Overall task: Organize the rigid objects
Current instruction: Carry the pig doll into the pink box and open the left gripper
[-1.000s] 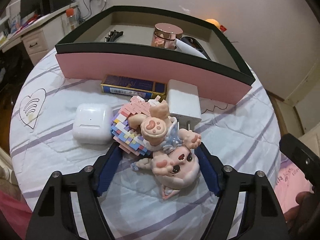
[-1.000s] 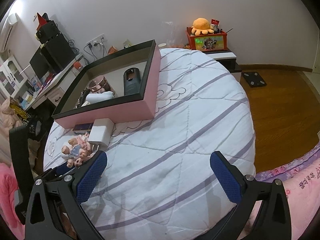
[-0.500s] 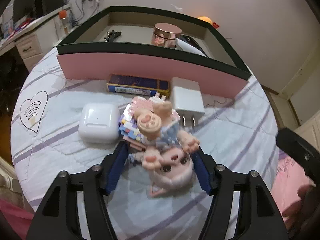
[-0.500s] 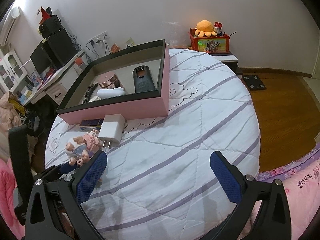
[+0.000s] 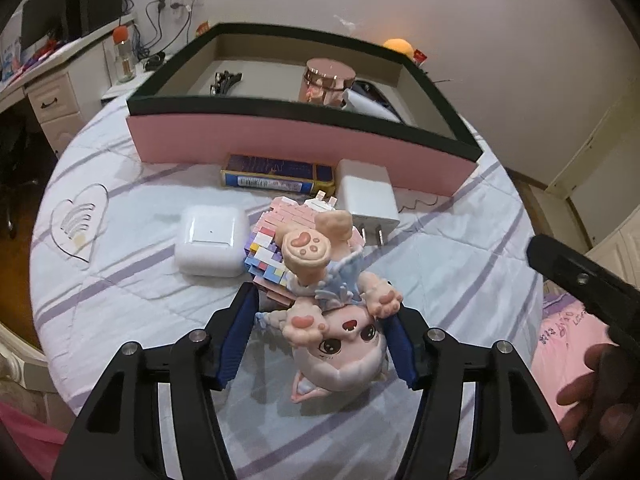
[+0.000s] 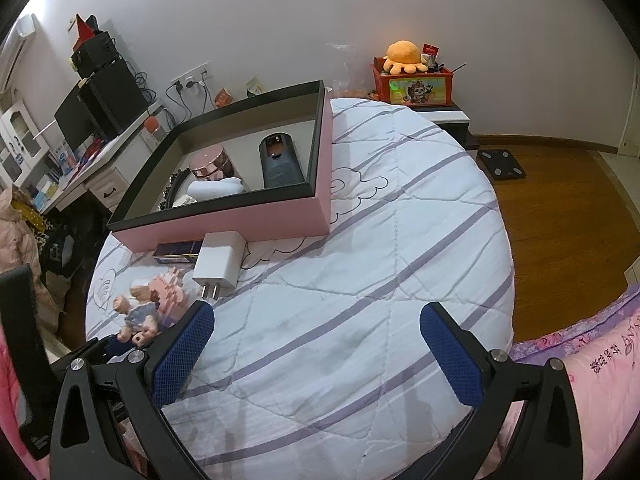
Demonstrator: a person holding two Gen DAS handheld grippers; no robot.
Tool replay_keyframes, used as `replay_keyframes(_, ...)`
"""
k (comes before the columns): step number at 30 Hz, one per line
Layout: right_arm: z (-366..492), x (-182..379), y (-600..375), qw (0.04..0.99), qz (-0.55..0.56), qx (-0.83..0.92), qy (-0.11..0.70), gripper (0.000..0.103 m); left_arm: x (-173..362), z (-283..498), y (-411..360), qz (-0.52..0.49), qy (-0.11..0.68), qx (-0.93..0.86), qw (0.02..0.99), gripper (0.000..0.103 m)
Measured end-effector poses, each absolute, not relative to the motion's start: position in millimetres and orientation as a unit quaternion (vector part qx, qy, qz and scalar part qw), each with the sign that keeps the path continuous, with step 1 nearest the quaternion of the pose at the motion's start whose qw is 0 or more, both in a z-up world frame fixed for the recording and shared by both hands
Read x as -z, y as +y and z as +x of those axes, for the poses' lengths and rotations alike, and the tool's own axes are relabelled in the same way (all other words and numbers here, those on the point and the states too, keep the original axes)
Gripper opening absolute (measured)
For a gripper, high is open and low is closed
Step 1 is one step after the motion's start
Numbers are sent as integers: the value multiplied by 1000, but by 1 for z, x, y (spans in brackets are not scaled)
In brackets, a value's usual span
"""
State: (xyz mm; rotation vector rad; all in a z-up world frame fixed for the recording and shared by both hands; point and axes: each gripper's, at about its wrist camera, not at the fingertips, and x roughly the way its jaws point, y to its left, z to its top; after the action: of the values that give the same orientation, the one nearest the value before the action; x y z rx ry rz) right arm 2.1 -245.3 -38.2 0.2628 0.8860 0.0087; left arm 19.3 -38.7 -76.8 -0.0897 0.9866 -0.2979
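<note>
One figurine (image 5: 336, 312), upside down, sits between your left tool's (image 5: 320, 340) two blue pads (image 5: 400, 348). Jaws have just been closing and now clamp its head, feet pointing at the box (image 5: 296, 140). Behind it on the bed (image 5: 440, 264): one brick model (image 5: 268, 256), one white earbud case (image 5: 210, 240), one white charger (image 5: 366, 196), one blue pack (image 5: 276, 174) against the pink wall of the box. Inside the box: one copper-lidded jar (image 5: 328, 82), one black clip (image 5: 224, 80). Your right tool (image 6: 316, 356) is released, gaping over bare quilt.

The left gripper (image 5: 320, 344) has been closing round the upside-down doll (image 5: 340, 320); fingers (image 5: 236, 340) flank its head.
</note>
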Motion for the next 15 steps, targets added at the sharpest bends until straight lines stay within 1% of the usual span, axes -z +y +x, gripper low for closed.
replay_keyframes(7, 9, 35, -238, 897, 122, -7, 425, 103, 48, 16, -33, -43, 451, 158, 878, 61)
replay_keyframes(12, 12, 35, -232, 896, 120, -8, 427, 103, 63, 27, -30, -47, 479, 162, 861, 61)
replay_keyframes(15, 12, 35, -230, 896, 115, -8, 428, 103, 68, 25, -31, -45, 481, 168, 859, 61)
